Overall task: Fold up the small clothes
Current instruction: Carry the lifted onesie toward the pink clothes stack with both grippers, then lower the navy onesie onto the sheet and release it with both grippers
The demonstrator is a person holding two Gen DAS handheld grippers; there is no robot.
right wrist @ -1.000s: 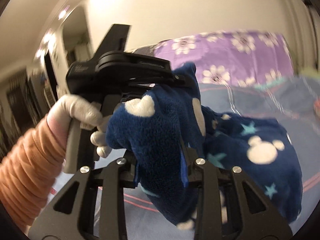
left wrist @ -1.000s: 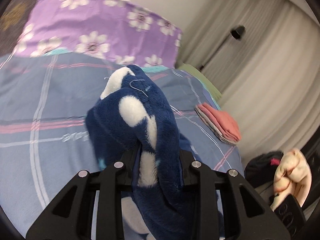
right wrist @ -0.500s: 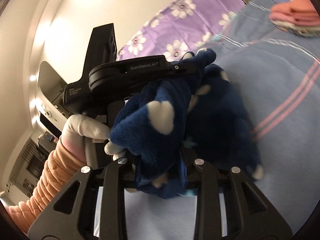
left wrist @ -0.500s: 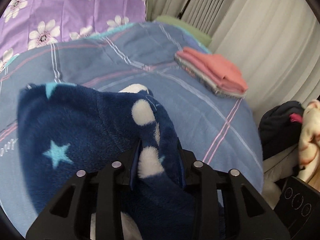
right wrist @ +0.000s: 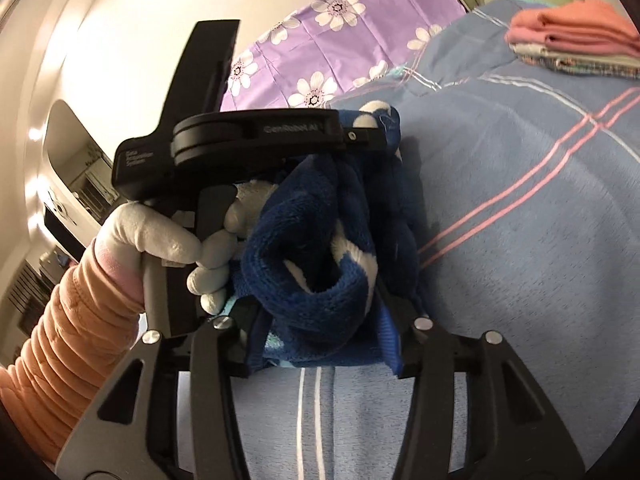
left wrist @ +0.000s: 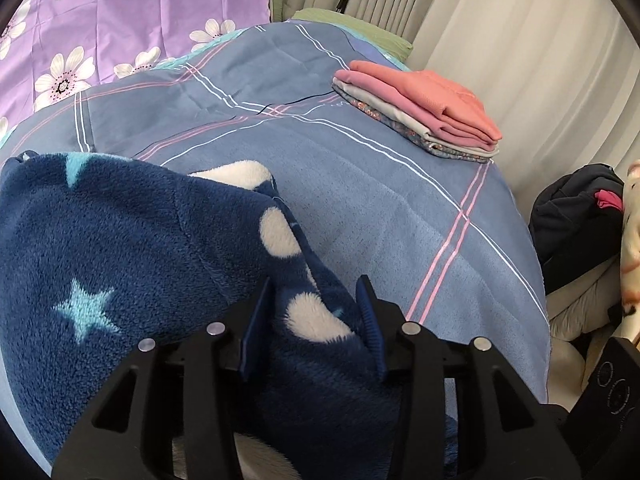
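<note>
A navy fleece garment (left wrist: 132,248) with white dots and light blue stars lies low over the blue plaid bedspread (left wrist: 380,200). My left gripper (left wrist: 314,312) is shut on a fold of it, with fabric bunched between the blue pads. My right gripper (right wrist: 320,320) is shut on another bunched part of the same garment (right wrist: 316,264). In the right wrist view the left gripper's black body (right wrist: 256,140) and the gloved hand (right wrist: 160,232) sit just behind the garment, close to my right fingers.
A stack of folded pink and grey clothes (left wrist: 420,108) lies at the bed's far right corner, also in the right wrist view (right wrist: 576,36). A purple flowered pillow (left wrist: 120,20) is at the head. A dark bag (left wrist: 576,216) sits beyond the bed's right edge, by curtains (left wrist: 520,40).
Both grippers have lowered the garment toward the bed and tilted downward. The garment, held up in the air a second ago, now spreads over the bedspread on the left.
</note>
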